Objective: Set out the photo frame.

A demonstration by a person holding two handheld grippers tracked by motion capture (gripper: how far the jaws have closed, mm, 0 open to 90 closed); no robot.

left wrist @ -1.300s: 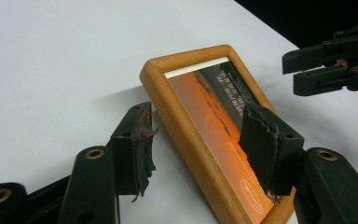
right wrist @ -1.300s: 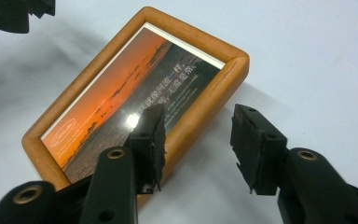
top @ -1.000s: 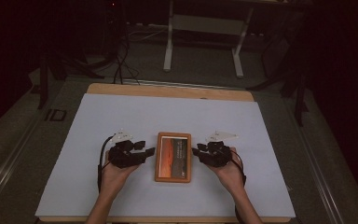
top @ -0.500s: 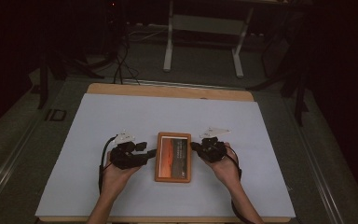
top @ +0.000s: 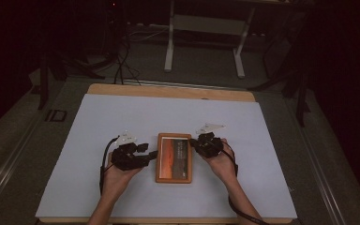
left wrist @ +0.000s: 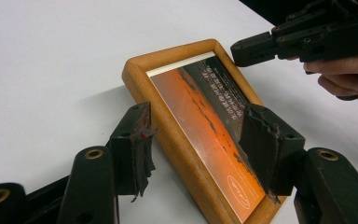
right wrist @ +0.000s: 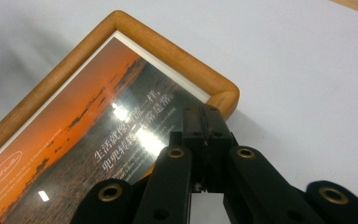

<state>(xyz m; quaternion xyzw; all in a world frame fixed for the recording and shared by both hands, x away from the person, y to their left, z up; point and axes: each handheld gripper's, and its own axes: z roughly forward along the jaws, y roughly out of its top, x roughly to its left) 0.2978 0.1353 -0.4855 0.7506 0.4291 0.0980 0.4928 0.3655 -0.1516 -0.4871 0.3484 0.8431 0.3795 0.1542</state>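
While the wooden picture frame point(top: 174, 157) lies flat near the middle of the white-topped bench point(top: 98, 122), a hand comes up from the near edge on either side of it. The left gripper point(top: 153, 154) lies low and nearly level, pointing sideways at the frame's left rail; in the left gripper view point(left wrist: 200, 140) its jaws stand well apart, straddling that rail, one pad on the bench outside, the other over the glass, neither pressing on the wood. The right gripper point(top: 194, 143) points inward at the frame's far right corner, its wrist angled in from the right. In the right gripper view point(right wrist: 205, 116) its jaws have just been closing and now meet pad to pad with nothing between them, their tips over the glass just inside that corner.
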